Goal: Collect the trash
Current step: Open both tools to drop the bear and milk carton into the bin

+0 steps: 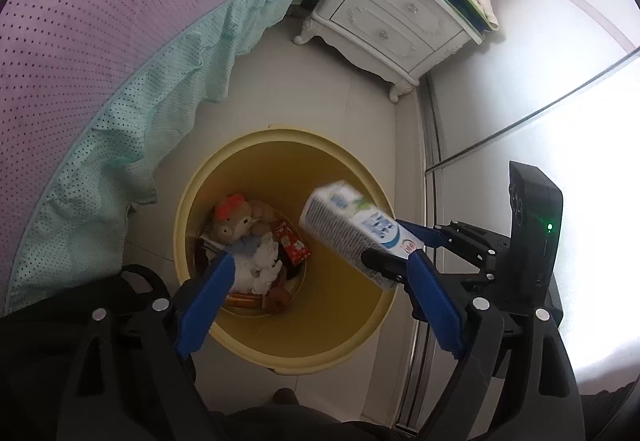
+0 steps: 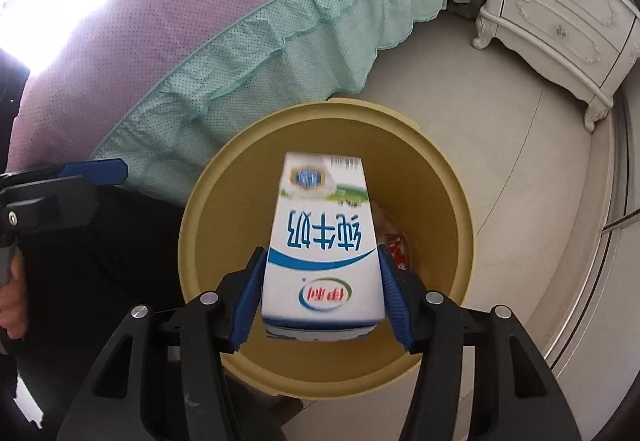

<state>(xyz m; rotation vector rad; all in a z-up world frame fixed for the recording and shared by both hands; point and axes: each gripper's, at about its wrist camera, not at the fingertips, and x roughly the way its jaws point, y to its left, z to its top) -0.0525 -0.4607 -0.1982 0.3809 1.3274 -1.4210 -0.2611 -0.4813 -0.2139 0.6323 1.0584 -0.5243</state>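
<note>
my right gripper [image 2: 320, 293] clamps a smooth boxy milk carton [image 2: 320, 241], tilted down over the round yellow plastic bin [image 2: 192, 241]; my left gripper [image 1: 320, 281] gapes wide, empty.

My milk carton [image 2: 324, 261] is white with blue characters, a blue swoosh and a green-ringed logo; one side carries fine dark print. The bin [image 1: 288, 353] at the frame's centre is pale yellow. Inside lie a beige plush toy [image 1: 234, 225] with an orange bow and a red wrapper [image 1: 292, 249]. The bedspread [image 2: 200, 1], upper left, is lilac with small dots, its frill [image 2: 280, 53] mint green. The nightstand [image 1: 384, 21] is white with carved scrolls. My gripper pads [image 2: 248, 301] are blue.
</note>
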